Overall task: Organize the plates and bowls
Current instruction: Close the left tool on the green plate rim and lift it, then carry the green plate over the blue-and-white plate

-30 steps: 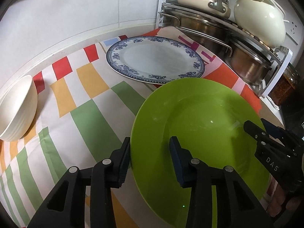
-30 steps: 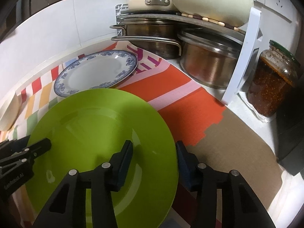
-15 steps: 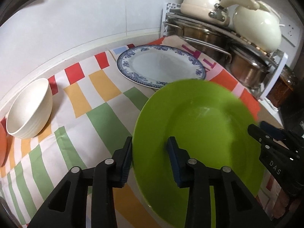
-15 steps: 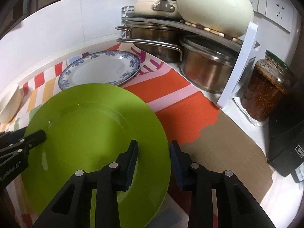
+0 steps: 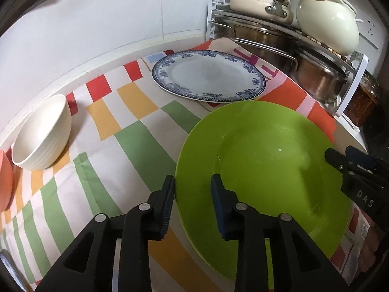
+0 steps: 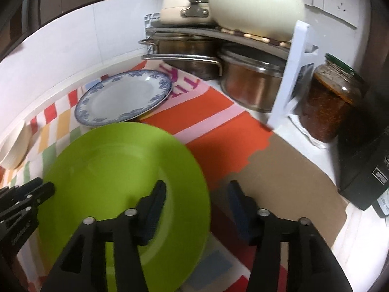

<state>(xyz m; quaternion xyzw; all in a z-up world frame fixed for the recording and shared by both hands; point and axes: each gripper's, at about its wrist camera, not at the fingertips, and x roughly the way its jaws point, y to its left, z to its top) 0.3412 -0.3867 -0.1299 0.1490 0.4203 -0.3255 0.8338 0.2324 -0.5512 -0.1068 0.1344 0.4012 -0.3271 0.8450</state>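
A lime green plate (image 5: 267, 165) hangs tilted just over the striped cloth. My left gripper (image 5: 193, 194) is shut on its left rim, one pad outside the edge and the other on the upper face. My right gripper (image 6: 197, 192) has the plate's right rim (image 6: 116, 170) between its fingers; its jaws are opening and the pads stand off the rim. Each gripper also shows in the other view: the right gripper (image 5: 339, 152) and the left gripper (image 6: 45, 185). A blue-patterned plate (image 5: 209, 75) lies flat behind. A white bowl (image 5: 41, 133) leans at the far left.
An orange bowl (image 5: 4, 177) peeks in at the left edge. A white rack (image 6: 289, 77) with steel pots (image 5: 316, 80) and a cream pot (image 6: 255, 7) fills the back right corner. A jar (image 6: 330, 102) and a black box (image 6: 364, 175) stand to the right.
The right gripper's jaws first narrowed on the green plate's right rim, then spread wide off it. The left gripper's jaws drew in on the left rim.
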